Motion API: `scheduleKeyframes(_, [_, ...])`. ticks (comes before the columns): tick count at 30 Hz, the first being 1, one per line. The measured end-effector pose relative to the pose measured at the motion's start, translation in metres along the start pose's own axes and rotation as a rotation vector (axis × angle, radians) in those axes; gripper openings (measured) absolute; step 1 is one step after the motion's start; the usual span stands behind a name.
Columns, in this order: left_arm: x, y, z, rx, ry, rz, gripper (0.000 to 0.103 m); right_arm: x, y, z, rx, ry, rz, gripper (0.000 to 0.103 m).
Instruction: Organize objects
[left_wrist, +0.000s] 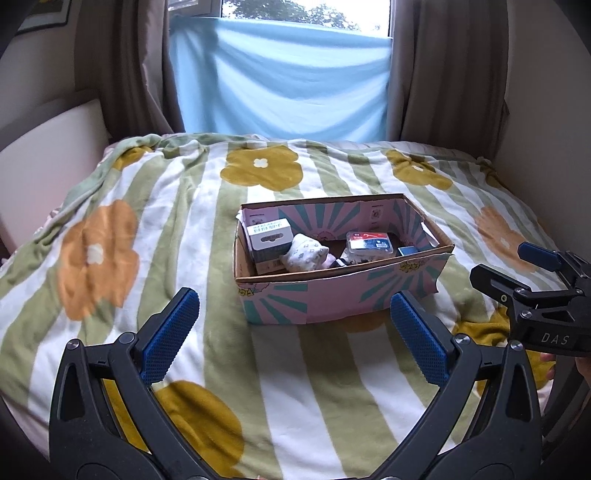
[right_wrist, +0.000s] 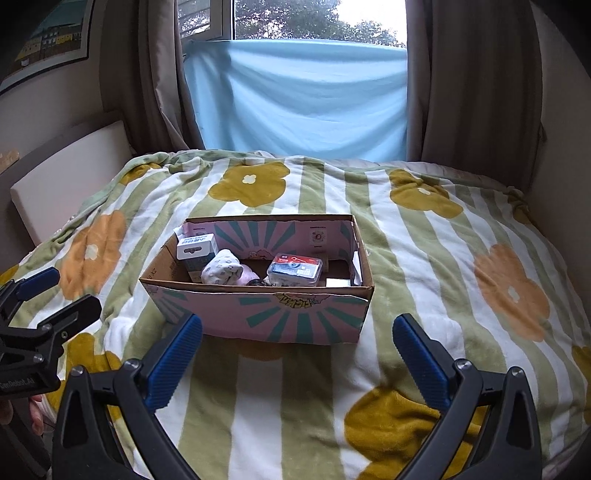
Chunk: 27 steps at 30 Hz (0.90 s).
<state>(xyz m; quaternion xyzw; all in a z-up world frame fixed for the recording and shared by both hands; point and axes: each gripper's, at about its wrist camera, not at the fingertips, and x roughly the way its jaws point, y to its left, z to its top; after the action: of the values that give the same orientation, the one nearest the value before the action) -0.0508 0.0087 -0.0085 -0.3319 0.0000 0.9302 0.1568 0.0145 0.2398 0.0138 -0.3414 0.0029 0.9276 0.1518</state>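
An open cardboard box (left_wrist: 343, 295) (right_wrist: 266, 314) with pink and teal print stands on the bed. Inside lie a white carton (left_wrist: 267, 236) (right_wrist: 195, 249), a rolled patterned sock (left_wrist: 304, 253) (right_wrist: 221, 271), a clear plastic case with a red-and-blue label (left_wrist: 369, 245) (right_wrist: 295, 271) and a small blue item (left_wrist: 408, 251). My left gripper (left_wrist: 295, 314) is open and empty, just short of the box's near wall. My right gripper (right_wrist: 297, 341) is open and empty, also just short of the box. Each gripper shows at the edge of the other's view, the right one (left_wrist: 517, 273) and the left one (right_wrist: 55, 291).
The bed is covered by a green-and-white striped blanket with yellow and orange flowers (left_wrist: 147, 229) (right_wrist: 461, 258). A padded headboard (left_wrist: 55, 147) stands at left. Brown curtains and a blue cloth (left_wrist: 280, 81) hang over the window behind the bed.
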Motion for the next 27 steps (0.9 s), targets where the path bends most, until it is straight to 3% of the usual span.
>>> scheduleKeyframes(27, [0.0062,0.0041,-0.0057,-0.020,0.017,-0.003,0.103,0.0015,0.0064,0.0015,0.022,0.002,0.009,0.102])
